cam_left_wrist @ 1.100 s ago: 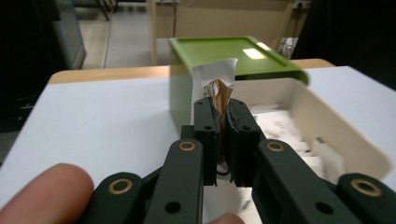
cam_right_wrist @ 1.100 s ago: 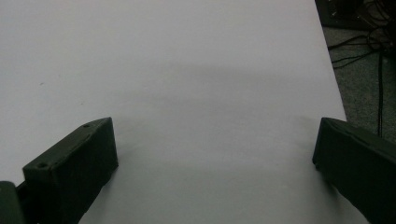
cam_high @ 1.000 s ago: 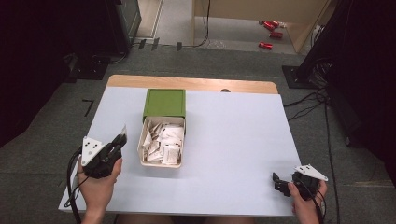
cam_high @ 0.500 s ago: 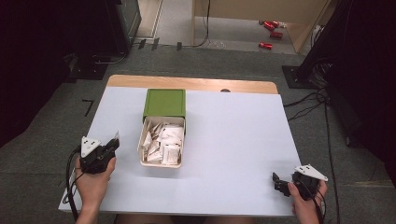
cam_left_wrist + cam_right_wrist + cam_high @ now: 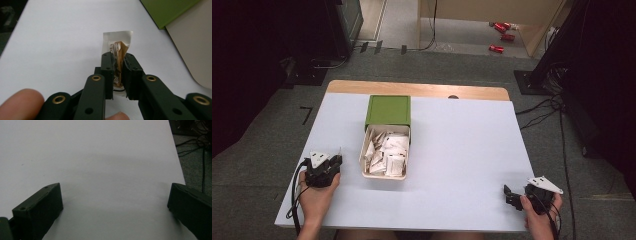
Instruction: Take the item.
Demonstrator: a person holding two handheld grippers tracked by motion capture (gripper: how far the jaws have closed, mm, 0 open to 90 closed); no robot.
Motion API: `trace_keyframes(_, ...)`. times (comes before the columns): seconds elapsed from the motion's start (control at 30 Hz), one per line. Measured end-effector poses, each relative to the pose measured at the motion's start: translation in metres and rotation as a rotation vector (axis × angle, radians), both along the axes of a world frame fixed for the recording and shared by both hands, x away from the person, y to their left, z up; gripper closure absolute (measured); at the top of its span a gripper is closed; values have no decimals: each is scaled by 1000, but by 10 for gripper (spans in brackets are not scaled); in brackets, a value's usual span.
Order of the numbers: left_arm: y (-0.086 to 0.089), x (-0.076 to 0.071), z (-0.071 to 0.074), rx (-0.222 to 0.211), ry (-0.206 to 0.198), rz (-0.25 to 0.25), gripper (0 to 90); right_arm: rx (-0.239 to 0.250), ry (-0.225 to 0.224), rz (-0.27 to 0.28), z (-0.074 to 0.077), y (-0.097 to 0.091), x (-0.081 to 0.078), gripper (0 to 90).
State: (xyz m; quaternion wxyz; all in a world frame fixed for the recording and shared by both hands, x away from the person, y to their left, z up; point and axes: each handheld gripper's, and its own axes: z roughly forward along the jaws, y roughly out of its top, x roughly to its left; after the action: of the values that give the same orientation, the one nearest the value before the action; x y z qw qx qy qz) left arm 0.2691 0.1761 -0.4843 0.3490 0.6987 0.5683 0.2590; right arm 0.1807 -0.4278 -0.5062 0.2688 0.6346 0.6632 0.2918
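**Sachet pinched at the bench's left side, box lying open in the middle**

The bench point(image 5: 462, 150) is a pale, almost white sheet with a strip of bare wood showing along its far edge. It stands on grey carpet, with dark equipment to either side, black cables trailing over the floor at the right, and a few red objects point(image 5: 501, 35) lying on the floor beyond, beside light wooden furniture.

Near the middle of the bench sits a cream tray point(image 5: 386, 156) packed with small white sachets, its green lid point(image 5: 388, 110) touching its far end.

The left tongs point(image 5: 335, 161) are low over the bench, just to the left of the tray and near the bench's left side. In the left gripper view they pinch a single sachet point(image 5: 118, 42) — white with brown print — which stands up between the pads and pokes out past the tips. The jaws have just been opening a little, yet the sachet sits between them with the pads close on both its faces. A green corner of the lid and the tray's cream wall show at the right of that view.

The right tongs point(image 5: 510, 196) rest at the bench's near right corner, well apart from the tray, spread wide — in the right gripper view bare bench surface lies between the two jaws.
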Motion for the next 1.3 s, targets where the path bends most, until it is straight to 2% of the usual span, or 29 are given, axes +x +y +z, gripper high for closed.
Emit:
trace_keyframes(0.23, -4, 0, -2, 2, 15, -21, 705, 0, 0, 0, 0, 0, 0, 0)
trace_keyframes(0.4, -3, 0, 1, -34, 31, -42, 634, 0, 1, 1, 0, 0, 0, 0)
trace_keyframes(0.77, -4, -4, 18, -86, -8, -50, 554, -2, 0, 1, 0, 0, 0, 0)
trace_keyframes(1.3, -5, -17, 52, -151, -92, -64, 569, -2, 1, 1, 0, 0, 0, 0)
